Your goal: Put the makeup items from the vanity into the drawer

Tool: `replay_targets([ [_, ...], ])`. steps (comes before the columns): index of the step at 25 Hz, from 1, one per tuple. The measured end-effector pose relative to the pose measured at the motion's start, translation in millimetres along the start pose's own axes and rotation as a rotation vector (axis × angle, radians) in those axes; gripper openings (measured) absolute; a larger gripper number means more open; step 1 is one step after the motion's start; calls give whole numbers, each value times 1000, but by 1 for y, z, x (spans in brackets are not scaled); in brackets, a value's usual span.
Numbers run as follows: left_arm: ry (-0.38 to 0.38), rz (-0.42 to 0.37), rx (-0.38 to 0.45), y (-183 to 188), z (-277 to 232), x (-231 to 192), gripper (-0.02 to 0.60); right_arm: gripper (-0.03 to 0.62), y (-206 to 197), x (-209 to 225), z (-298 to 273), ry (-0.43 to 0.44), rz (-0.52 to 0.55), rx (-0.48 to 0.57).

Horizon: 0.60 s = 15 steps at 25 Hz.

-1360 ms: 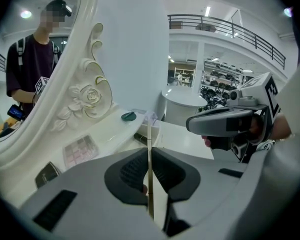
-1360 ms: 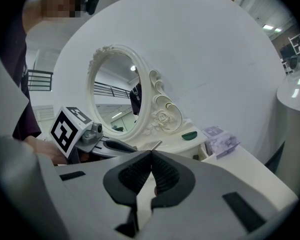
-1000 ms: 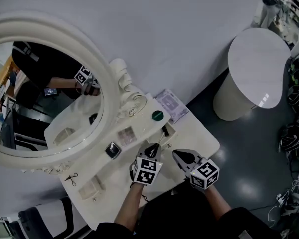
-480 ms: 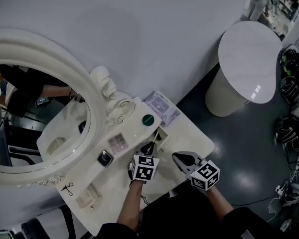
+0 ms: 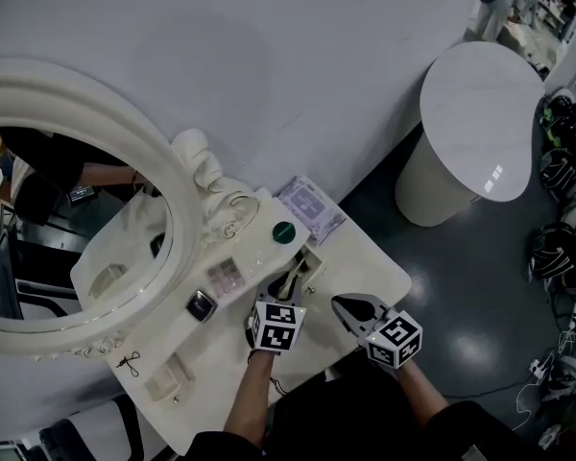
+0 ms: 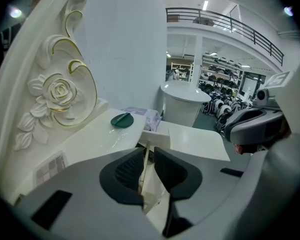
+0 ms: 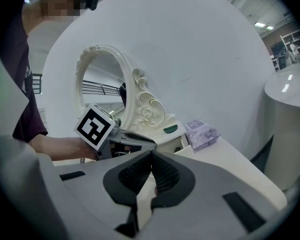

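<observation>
My left gripper [image 5: 288, 293] is shut on a thin pale stick [image 5: 294, 279] and holds it over the open drawer [image 5: 316, 261] at the vanity's front. In the left gripper view the stick [image 6: 144, 156] runs between the nearly closed jaws of the left gripper [image 6: 147, 155] toward the drawer [image 6: 151, 138]. On the vanity top lie a round green compact [image 5: 284, 230], a pale eyeshadow palette [image 5: 228, 277] and a black square compact [image 5: 201, 305]. My right gripper [image 5: 345, 305] hovers just right of the drawer, shut and empty; its jaws meet in the right gripper view [image 7: 151, 157].
An ornate white oval mirror [image 5: 187, 176] rises behind the vanity top. A lilac packet [image 5: 310, 206] lies at the vanity's back right. A small white box [image 5: 170, 377] and a black clip [image 5: 130, 361] sit at the left end. A white pedestal table [image 5: 475, 128] stands to the right.
The head view has shifted, so everything sits lower and further left. My left gripper has edged forward with the stick toward the drawer. The right gripper has kept its place.
</observation>
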<state>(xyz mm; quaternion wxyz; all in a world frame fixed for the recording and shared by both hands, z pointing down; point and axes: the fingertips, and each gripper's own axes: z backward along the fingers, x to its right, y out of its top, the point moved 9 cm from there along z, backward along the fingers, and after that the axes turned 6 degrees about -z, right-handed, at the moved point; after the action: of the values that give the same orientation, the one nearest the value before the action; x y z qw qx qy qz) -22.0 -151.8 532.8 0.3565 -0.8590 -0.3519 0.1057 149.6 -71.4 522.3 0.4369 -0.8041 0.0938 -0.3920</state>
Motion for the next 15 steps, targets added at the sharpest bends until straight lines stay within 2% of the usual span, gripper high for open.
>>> replay_targets([
  [11, 73, 40, 106, 4, 47, -5, 38, 23, 5, -18, -4, 52, 13, 37],
  [15, 75, 77, 163, 0, 66, 3, 25, 23, 7, -28, -5, 79, 15, 53],
])
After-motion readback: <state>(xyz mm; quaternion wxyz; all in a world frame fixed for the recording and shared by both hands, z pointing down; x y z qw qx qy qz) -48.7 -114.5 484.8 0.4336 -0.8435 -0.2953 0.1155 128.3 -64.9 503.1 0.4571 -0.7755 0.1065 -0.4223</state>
